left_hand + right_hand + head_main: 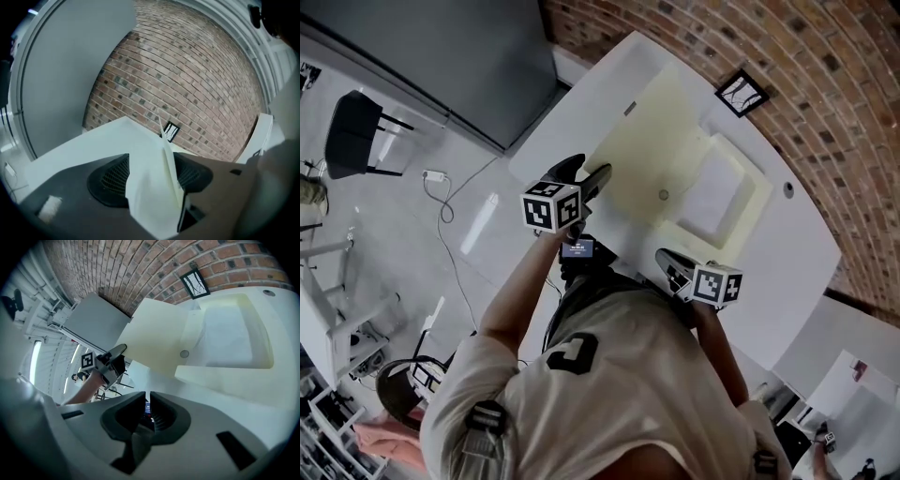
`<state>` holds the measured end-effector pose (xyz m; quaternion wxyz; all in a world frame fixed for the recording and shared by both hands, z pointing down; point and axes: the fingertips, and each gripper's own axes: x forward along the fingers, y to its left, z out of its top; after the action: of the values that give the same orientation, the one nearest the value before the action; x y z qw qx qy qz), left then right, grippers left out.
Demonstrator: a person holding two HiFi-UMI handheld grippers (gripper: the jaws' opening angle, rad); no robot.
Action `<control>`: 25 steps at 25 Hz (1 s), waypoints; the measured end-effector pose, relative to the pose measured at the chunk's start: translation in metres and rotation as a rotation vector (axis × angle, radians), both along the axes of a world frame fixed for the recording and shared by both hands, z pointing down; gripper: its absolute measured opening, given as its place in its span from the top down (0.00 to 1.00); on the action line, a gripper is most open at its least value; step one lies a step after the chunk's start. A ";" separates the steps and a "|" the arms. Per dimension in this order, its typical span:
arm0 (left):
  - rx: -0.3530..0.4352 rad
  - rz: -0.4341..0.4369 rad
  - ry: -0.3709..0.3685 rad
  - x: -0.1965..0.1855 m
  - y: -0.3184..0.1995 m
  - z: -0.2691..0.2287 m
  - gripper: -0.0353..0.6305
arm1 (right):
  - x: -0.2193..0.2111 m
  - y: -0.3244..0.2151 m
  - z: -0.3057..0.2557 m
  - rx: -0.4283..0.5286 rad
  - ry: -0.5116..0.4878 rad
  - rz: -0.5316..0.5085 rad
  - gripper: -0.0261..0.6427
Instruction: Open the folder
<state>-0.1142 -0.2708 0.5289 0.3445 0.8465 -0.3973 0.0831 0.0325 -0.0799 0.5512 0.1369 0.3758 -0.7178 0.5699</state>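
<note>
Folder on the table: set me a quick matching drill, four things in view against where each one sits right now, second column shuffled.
Things:
1 folder flap
2 right tool
3 black-framed card
4 white sheet

Places:
A against the brick wall
B between the left tool's parted jaws
C inside the opened folder
D by the table's near edge, jaws together on nothing

Pairs: 1-B, 2-D, 3-A, 4-C
</note>
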 end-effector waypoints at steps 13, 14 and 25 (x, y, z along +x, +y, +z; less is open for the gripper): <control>0.052 -0.105 -0.520 -0.015 -0.006 0.021 0.54 | 0.038 0.002 -0.017 0.160 0.019 -0.195 0.93; 0.068 -0.100 -0.592 -0.015 -0.008 0.022 0.54 | 0.041 0.002 -0.018 0.169 0.006 -0.200 0.93; 0.215 0.202 -1.154 0.007 -0.004 0.036 0.54 | 0.061 0.034 -0.017 0.164 -0.077 -0.265 0.93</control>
<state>-0.1072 -0.2752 0.5646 -0.0241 0.7284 -0.4438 0.5214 0.0934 -0.0461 0.5342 0.1523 0.2656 -0.8101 0.5001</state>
